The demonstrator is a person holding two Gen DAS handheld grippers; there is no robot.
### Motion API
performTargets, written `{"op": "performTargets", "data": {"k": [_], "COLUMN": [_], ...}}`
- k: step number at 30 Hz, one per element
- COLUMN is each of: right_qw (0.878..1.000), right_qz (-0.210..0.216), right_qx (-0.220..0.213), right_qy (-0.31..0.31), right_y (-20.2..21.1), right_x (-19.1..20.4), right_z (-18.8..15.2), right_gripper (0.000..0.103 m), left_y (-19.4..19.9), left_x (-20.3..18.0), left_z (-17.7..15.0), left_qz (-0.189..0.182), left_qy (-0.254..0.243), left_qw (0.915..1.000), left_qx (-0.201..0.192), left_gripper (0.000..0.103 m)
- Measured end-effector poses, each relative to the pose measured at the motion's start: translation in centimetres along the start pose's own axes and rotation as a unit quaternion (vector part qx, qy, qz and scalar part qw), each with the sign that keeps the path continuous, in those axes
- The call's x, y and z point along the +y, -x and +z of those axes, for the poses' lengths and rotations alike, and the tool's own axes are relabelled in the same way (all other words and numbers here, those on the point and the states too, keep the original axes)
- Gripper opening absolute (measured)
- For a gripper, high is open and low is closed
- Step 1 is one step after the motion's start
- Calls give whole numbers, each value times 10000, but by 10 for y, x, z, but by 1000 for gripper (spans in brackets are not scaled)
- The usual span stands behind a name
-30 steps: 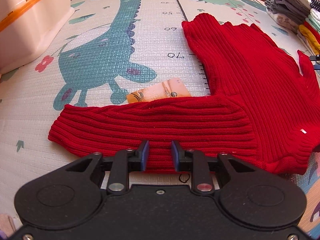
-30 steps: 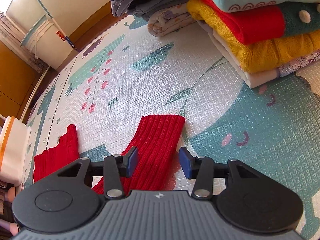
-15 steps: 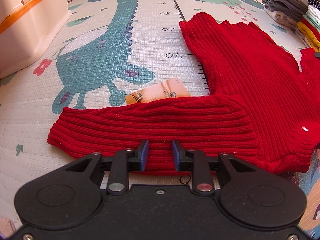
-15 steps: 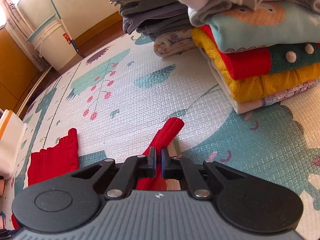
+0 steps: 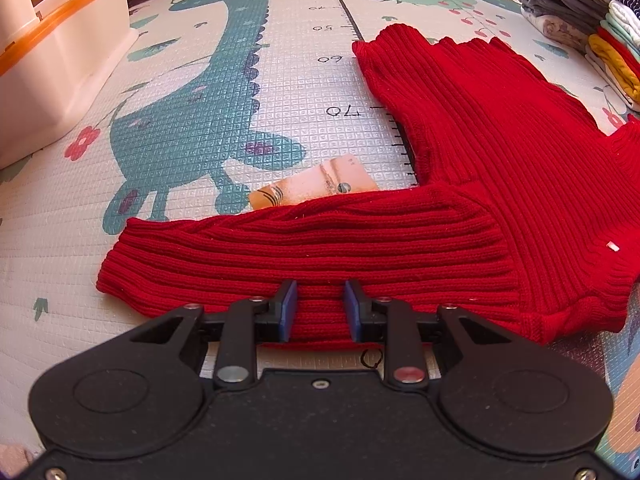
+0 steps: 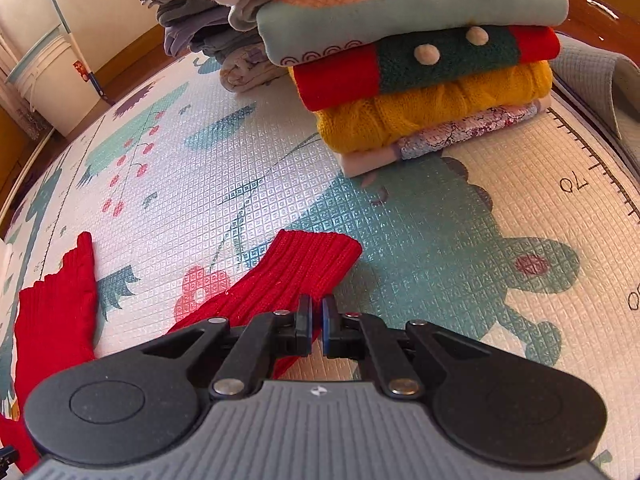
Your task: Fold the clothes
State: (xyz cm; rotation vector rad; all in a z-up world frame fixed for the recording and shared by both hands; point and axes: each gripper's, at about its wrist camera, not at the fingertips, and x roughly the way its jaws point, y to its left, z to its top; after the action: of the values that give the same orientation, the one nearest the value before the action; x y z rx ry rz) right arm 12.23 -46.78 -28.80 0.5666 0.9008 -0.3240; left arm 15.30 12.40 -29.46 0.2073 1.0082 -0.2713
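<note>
Red ribbed sweater [image 5: 500, 152] flat on play mat [image 5: 200, 80], left claw [image 5: 318, 310] narrowly parted astride near sleeve edge, right claw [image 6: 317, 326] pinching other sleeve [image 6: 296, 272], folded clothes stack [image 6: 420, 80] beyond sweater.

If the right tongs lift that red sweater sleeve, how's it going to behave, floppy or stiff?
Probably floppy: the red sweater is soft ribbed knit lying limp on the play mat, so the right sleeve would likely drape from the right tongs. It looks thick, so folds may come out bulky. The ribbing probably grips the pads rather than slipping.
</note>
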Motion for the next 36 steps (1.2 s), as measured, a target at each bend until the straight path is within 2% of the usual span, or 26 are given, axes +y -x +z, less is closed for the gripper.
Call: {"op": "performTargets", "data": {"k": [4,6,9,11,13,14,16,17,18,19,21,23,25,28,30,31,32,33,35,36], "right_qw": [9966,9942,9877,9714,9466,9266,8804,8569,8278,8030,7518,7263,7098,6955,6856,6757,6616,6418,6255,6229], "right_qz": [-811,-970,-334,356,1008,1315,1929,2221,2505,2661,2917,2870,2863,2749,2673,2731,2784,2784,2764,2756], "right_qx": [129,-70,-357,-259,-121,-49,226,365,502,535,588,542,539,438,371,456,468,372,333,296], "right_qy": [79,456,1487,2335,3060,3522,4325,4637,4994,5306,5884,6223,6413,6624,6761,6832,6946,7136,7289,7315], "right_y": [7,18,35,41,46,50,56,60,65,70,80,82,83,80,78,74,74,76,80,82], "right_x": [0,9,46,81,112,132,161,172,184,192,206,214,219,221,223,222,219,215,209,207], "right_z": [6,6,-2,-18,-35,-48,-78,-93,-110,-125,-155,-177,-191,-200,-206,-210,-215,-223,-232,-235], "right_gripper": [11,11,11,19,26,26,27,28,34,41,43,43,43,41,40,28,21,17,14,14], "left_y": [0,5,19,27,32,35,39,42,45,48,51,51,49,44,41,39,39,40,44,44], "left_x": [3,1,-17,-36,-56,-67,-88,-101,-113,-123,-140,-154,-163,-175,-180,-183,-187,-191,-199,-200], "left_z": [5,8,8,9,11,11,12,11,8,5,-2,-11,-19,-26,-31,-34,-38,-44,-61,-67], "left_qz": [-30,69,135,-13,-351,-594,-1128,-1323,-1470,-1578,-1766,-1810,-1858,-1772,-1657,-1587,-1522,-1446,-1267,-1201], "left_qy": [-26,-85,-499,-834,-1060,-1179,-1458,-1704,-1970,-2177,-2588,-2972,-3218,-3455,-3627,-3740,-3946,-4259,-4926,-5120], "left_qw": [9999,9999,9984,9957,9924,9898,9814,9748,9673,9608,9470,9345,9254,9183,9134,9099,9018,8877,8533,8422], "left_qx": [141,125,-232,-410,-513,-534,-536,-568,-629,-680,-715,-749,-745,-767,-814,-834,-892,-979,-1149,-1190], "left_gripper": [26,30,30,30,30,30,31,40,45,49,49,49,49,49,36,16,7,7,6,6]}}
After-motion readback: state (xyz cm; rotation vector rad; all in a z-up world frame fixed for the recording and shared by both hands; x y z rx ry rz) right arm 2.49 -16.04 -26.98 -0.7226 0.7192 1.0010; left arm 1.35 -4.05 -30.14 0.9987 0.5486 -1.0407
